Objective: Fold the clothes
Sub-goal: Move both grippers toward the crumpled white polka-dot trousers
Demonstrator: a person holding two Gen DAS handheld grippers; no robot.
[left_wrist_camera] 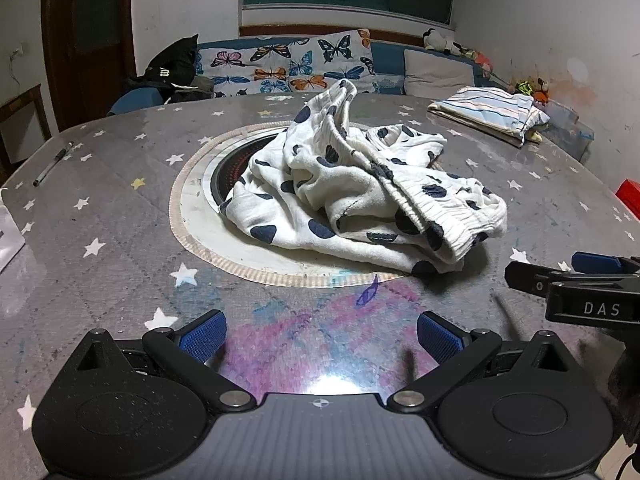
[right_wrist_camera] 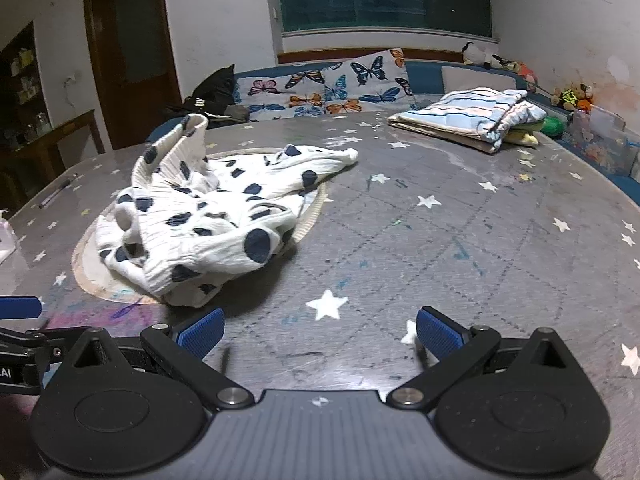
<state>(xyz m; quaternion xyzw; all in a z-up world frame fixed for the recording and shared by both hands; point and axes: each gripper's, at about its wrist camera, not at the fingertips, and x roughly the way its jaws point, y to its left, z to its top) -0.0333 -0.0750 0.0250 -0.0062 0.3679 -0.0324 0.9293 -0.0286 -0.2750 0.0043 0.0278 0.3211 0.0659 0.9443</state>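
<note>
A crumpled white garment with dark blue dots (left_wrist_camera: pixel 360 188) (right_wrist_camera: pixel 208 220) lies in a heap on the grey star-patterned table (left_wrist_camera: pixel 100 208) (right_wrist_camera: pixel 460 240), partly over a round inset in the tabletop (left_wrist_camera: pixel 200 208). My left gripper (left_wrist_camera: pixel 322 340) is open near the table's front edge, short of the garment, with nothing between its blue pads (left_wrist_camera: pixel 204 334). My right gripper (right_wrist_camera: pixel 320 334) is open too, to the right of the heap, and holds nothing. The right gripper's fingers (left_wrist_camera: pixel 576 276) show at the right edge of the left wrist view.
A folded striped cloth pile (left_wrist_camera: pixel 488 114) (right_wrist_camera: pixel 472 116) sits at the table's far right. A pen (left_wrist_camera: pixel 54 164) lies at the far left. Behind the table runs a sofa with a butterfly cushion (left_wrist_camera: pixel 288 64) and a dark bag (left_wrist_camera: pixel 172 66). A red box (left_wrist_camera: pixel 628 196) sits at the right edge.
</note>
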